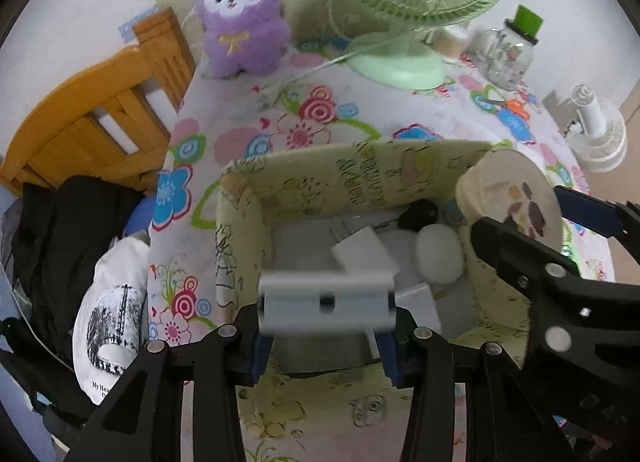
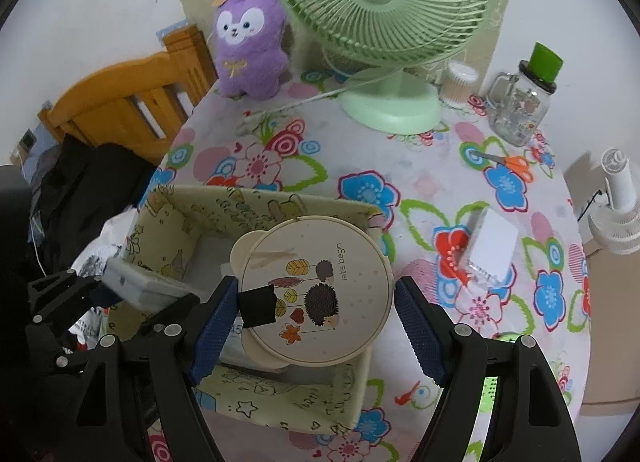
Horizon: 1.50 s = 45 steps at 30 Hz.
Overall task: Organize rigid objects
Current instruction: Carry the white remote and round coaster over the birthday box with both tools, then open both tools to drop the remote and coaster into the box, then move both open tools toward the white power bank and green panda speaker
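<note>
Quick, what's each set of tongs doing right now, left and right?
Left tongs: shut on a white rectangular block, above the fabric basket.
Right tongs: shut on a round hedgehog tin, above the same basket.

Your left tool (image 1: 326, 336) has matte black plastic arms with triangular cut-outs; silver round rivets stud the joints; the fingers (image 1: 260, 354) wear blue ribbed pads; your right tool (image 2: 316, 330) is built just alike.

Home dining spot: floral tablecloth (image 2: 420, 190), wooden chair (image 2: 132, 98), plush toy (image 2: 250, 50), desk fan (image 2: 384, 6).
</note>
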Tool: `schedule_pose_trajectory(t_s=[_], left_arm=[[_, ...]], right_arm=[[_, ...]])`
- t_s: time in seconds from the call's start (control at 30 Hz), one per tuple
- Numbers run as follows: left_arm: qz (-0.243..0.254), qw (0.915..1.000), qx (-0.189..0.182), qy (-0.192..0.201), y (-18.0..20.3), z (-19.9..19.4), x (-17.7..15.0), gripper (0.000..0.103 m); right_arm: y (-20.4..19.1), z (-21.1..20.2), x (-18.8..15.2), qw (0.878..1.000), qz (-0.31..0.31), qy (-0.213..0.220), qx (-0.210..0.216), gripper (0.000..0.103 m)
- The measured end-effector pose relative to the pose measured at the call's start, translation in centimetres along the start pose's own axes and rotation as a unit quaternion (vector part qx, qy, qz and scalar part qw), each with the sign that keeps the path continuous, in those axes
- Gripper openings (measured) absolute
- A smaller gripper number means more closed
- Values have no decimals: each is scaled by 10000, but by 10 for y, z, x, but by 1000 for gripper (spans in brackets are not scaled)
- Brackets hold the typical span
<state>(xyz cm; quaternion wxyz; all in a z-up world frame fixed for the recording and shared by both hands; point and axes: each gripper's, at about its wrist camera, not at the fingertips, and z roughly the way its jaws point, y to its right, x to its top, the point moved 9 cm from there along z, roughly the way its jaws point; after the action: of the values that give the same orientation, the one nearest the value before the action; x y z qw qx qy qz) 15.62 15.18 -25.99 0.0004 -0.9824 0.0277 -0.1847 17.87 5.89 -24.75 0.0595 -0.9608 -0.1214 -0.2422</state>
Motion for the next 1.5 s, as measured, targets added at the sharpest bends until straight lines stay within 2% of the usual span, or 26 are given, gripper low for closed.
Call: schedule_pose_trajectory(t_s=[0.17,0.27,0.33,0.4,0.47,0.57,0.83,1.5], left_arm=[[-45,10000,-21,-13,-8,3,2,49],[69,9999,-108,-25,-1,3,2,64],[180,9998,-45,5,4,3,2,79],[222,9997,-64,40,7,1,4,82],[190,9997,-160,2,9,1,5,83],[158,9996,-251,-21,10,-1,6,87],[254,9990,-354,103,23,-13,8,96],[285,9986,-244,372,43,-48,-5,99]], right_arm=[[-6,13,-1,9999,-22,-109,41,80],[-9,20,-1,9998,-55,-165,32,81],[-9,22,2,9999,-99,-115,-17,81],[-10,23,3,9999,-120,-97,-29,84],[-8,22,5,10000,-26,-91,8,92],[-4,18,7,10000,23,-19,-14,97],[8,4,4,9999,136,32,-40,98],[26,-38,-15,9995,115,290,-74,98]])
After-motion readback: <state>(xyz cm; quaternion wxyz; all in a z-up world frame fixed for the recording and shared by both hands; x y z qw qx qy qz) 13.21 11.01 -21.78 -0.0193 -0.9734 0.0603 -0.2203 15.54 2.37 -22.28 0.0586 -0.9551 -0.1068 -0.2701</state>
